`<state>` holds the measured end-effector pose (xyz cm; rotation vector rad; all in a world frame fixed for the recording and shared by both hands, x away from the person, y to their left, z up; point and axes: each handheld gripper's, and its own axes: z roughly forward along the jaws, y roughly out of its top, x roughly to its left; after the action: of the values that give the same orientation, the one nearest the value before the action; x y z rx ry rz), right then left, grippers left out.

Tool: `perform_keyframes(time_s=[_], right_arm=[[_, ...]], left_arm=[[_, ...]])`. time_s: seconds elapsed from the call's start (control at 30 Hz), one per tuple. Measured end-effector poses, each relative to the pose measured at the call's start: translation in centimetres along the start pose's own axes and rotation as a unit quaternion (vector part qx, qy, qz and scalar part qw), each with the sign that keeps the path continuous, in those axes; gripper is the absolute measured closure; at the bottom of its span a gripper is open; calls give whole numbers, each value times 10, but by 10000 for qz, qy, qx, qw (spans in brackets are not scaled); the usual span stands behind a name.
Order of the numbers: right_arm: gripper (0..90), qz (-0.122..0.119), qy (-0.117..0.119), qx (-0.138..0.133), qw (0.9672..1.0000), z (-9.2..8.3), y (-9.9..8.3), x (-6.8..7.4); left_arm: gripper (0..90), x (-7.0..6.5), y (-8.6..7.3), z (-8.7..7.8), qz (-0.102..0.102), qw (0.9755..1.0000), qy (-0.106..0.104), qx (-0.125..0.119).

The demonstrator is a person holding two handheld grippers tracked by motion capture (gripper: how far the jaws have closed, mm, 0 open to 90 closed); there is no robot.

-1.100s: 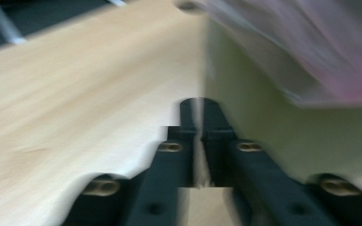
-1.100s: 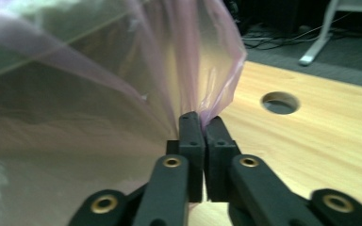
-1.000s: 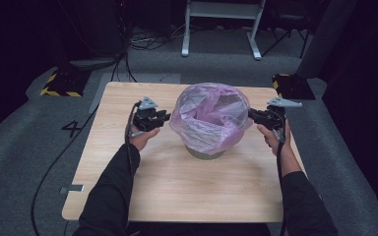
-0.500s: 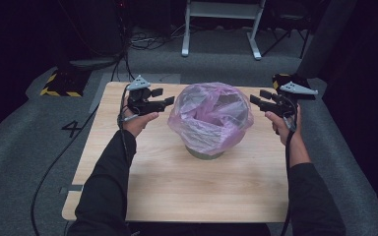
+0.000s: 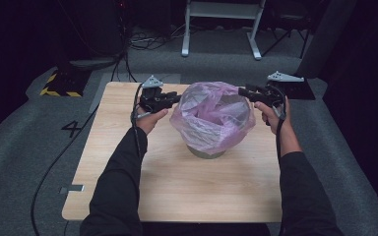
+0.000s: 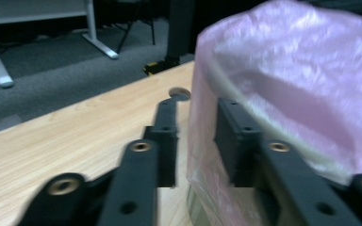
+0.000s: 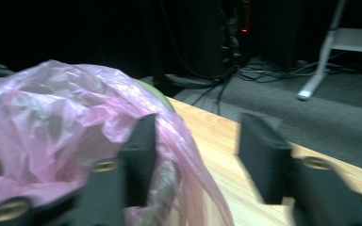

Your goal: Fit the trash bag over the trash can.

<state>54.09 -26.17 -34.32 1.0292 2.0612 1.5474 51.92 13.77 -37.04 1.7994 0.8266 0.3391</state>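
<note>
A thin pink plastic bag [image 5: 211,115] lines a round bin [image 5: 206,151] in the middle of the wooden table [image 5: 128,172]. My left gripper [image 5: 176,99] sits at the bag's left rim and my right gripper [image 5: 242,91] at its right rim. In the left gripper view the jaws [image 6: 197,106] have just been closing. They straddle the bag's edge [image 6: 202,155], and a gap still shows beside the film. The right gripper view shows jaws [image 7: 197,120] that have also been closing and stand wide apart. Pink film [image 7: 188,155] drapes over the left one into the gap.
A white-legged frame [image 5: 221,10] and floor cables [image 5: 147,42] lie beyond the table's far edge. A yellow-and-black striped block [image 5: 59,86] sits on the carpet at the left. A round hole [image 6: 179,92] is in the tabletop near the bin.
Both hands rose from lower on the bag's sides, swung outward, then came back in to the rim. The bag's top now stands higher and fuller.
</note>
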Motion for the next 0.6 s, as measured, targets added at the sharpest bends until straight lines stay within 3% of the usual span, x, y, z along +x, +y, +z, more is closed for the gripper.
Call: perform_keyframes(time_s=[0.07,0.23,0.33,0.47,0.6], right_arm=[[616,-65,-82,44,9999,2,1,-1],[817,-70,-26,-12,10000,6,4,-2],[889,-154,-114,42,9998,10,6,0],[900,-223,-298,159,9992,18,4,1],[900,-72,-381,215,9990,22,-1,-4]], left_arm=[[764,0,-2,2,21,10000,-27,40],[896,-3,-4,7,132,9999,-82,70],[898,-7,-4,11,217,9996,-80,132],[900,-10,-4,16,260,9994,-16,225],[900,-10,-7,20,251,9992,-4,304]])
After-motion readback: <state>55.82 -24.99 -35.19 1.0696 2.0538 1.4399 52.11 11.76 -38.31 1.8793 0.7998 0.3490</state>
